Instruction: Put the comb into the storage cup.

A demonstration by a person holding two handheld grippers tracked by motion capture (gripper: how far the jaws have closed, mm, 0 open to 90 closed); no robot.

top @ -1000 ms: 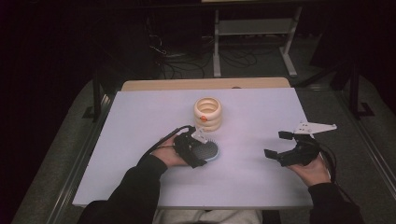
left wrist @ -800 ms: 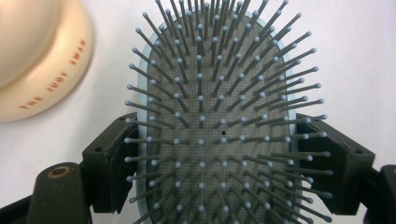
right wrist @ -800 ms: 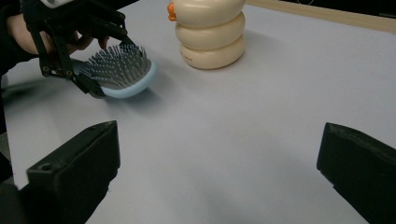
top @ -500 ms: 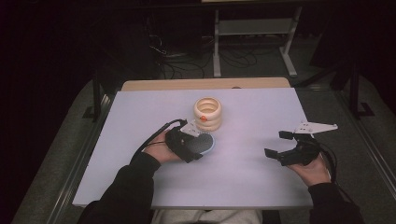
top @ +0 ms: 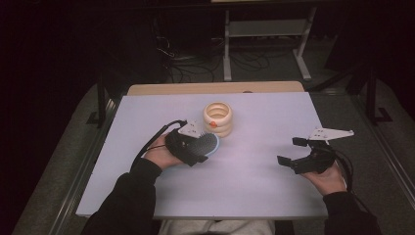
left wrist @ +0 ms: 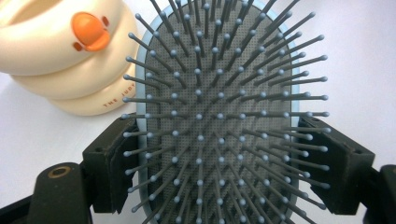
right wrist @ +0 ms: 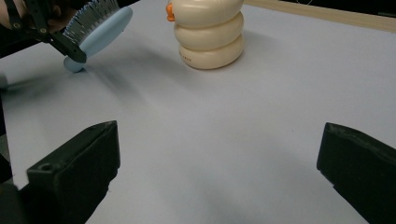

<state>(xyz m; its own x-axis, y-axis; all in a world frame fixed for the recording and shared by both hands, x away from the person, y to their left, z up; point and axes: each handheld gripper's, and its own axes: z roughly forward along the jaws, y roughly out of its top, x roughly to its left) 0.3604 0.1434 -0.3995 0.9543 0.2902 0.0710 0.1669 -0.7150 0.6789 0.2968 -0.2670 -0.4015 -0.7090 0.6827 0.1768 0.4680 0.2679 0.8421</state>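
Black L gripper [top: 198, 147] fingers clamped on pale-blue oval hairbrush w/ grey bristles [left wrist: 219, 116], held above white bench [top: 254, 186], tilted, just beside cream stacked-ring duck-face holder [top: 218, 119]. R gripper [top: 299, 152] well apart at right, fingers wide open, holding nothing.

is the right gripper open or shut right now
Open. In the right gripper view its two black jaws stand wide apart with only bare white table between them; in the high view the right gripper hovers, holding nothing.
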